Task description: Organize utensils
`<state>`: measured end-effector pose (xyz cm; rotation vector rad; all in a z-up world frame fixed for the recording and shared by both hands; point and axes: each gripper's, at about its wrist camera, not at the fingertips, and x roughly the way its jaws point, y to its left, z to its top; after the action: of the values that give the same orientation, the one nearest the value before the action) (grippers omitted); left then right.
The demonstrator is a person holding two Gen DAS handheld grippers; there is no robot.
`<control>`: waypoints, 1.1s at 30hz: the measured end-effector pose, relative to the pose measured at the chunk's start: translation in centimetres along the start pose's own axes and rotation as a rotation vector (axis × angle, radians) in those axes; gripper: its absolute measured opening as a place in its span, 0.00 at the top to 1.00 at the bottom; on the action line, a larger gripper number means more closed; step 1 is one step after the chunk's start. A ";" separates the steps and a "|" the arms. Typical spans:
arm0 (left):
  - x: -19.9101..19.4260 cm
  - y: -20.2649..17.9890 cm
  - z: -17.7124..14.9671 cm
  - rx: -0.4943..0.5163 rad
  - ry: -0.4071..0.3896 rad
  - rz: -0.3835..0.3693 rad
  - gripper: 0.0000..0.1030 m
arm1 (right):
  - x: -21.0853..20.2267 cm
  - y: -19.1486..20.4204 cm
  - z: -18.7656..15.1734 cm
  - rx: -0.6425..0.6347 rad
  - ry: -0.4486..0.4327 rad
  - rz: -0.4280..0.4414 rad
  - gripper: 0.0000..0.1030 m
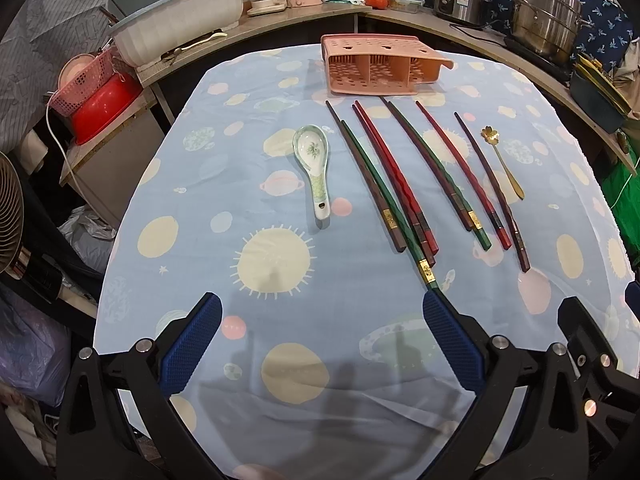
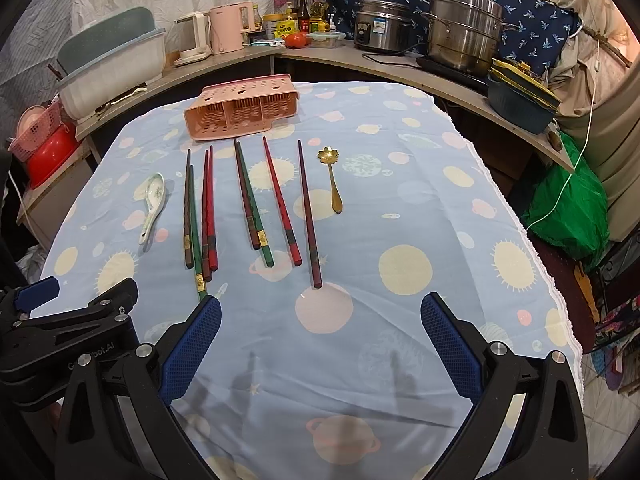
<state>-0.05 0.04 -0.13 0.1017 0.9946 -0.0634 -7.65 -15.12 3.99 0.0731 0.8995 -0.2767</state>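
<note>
A pink utensil holder (image 1: 382, 65) (image 2: 240, 110) lies on its side at the far end of the table, its three compartments facing me. Several chopsticks, red, green and dark brown (image 1: 400, 184) (image 2: 248, 200), lie in front of it, pointing toward it. A ceramic spoon (image 1: 314, 160) (image 2: 152, 200) lies to their left. A gold flower-shaped spoon (image 1: 502, 160) (image 2: 331, 178) lies to their right. My left gripper (image 1: 322, 312) is open and empty at the near edge. My right gripper (image 2: 320, 312) is open and empty beside it; its body shows in the left wrist view (image 1: 592, 352).
The table has a blue patterned cloth (image 1: 280, 320) (image 2: 400, 340). A curved counter (image 2: 400, 68) behind holds a dish rack (image 1: 176, 24), kettles, bottles, a rice cooker (image 2: 382, 30) and a steel steamer pot (image 2: 464, 28). A red basin (image 1: 104, 108) sits left.
</note>
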 end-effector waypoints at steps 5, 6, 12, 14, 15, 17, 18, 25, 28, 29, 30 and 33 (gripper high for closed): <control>0.0 0.0 -0.1 0.000 0.000 0.000 0.07 | 0.0 0.0 0.0 -0.001 0.000 0.000 0.06; 0.0 0.1 0.0 0.000 0.001 0.000 0.07 | -0.1 0.0 0.1 -0.001 -0.001 -0.001 0.06; 0.1 0.4 0.1 -0.009 0.002 0.000 0.07 | 0.0 -0.1 -0.1 0.002 0.000 0.000 0.06; 0.2 0.6 0.3 -0.012 0.003 0.000 0.07 | 0.0 0.0 0.0 0.001 0.001 0.000 0.06; 0.2 0.6 0.3 -0.015 0.003 -0.002 0.07 | 0.0 0.0 0.0 0.000 0.001 -0.001 0.06; 0.3 0.9 0.4 -0.024 0.007 -0.004 0.07 | 0.1 -0.1 0.0 0.000 0.001 -0.001 0.06; 0.4 1.0 0.4 -0.030 0.009 -0.008 0.07 | 0.1 -0.1 0.0 0.000 0.002 -0.001 0.06; 1.4 2.5 1.3 -0.078 0.023 -0.009 0.07 | 1.4 -0.8 0.0 0.013 0.019 -0.008 0.06; 2.2 3.5 1.8 -0.106 0.032 -0.014 0.07 | 2.0 -1.0 0.2 0.016 0.026 -0.014 0.06; 2.6 3.8 2.0 -0.112 0.033 -0.014 0.07 | 2.2 -1.0 0.2 0.017 0.028 -0.016 0.06; 2.9 4.0 2.2 -0.114 0.037 -0.012 0.07 | 2.4 -1.1 0.3 0.019 0.031 -0.016 0.06; 3.9 4.2 2.8 -0.114 0.044 -0.011 0.07 | 3.2 -1.3 0.5 0.023 0.042 -0.021 0.06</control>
<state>4.81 3.85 -1.61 -0.0068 1.0401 -0.0143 -5.73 -17.13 1.86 0.0914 0.9394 -0.3061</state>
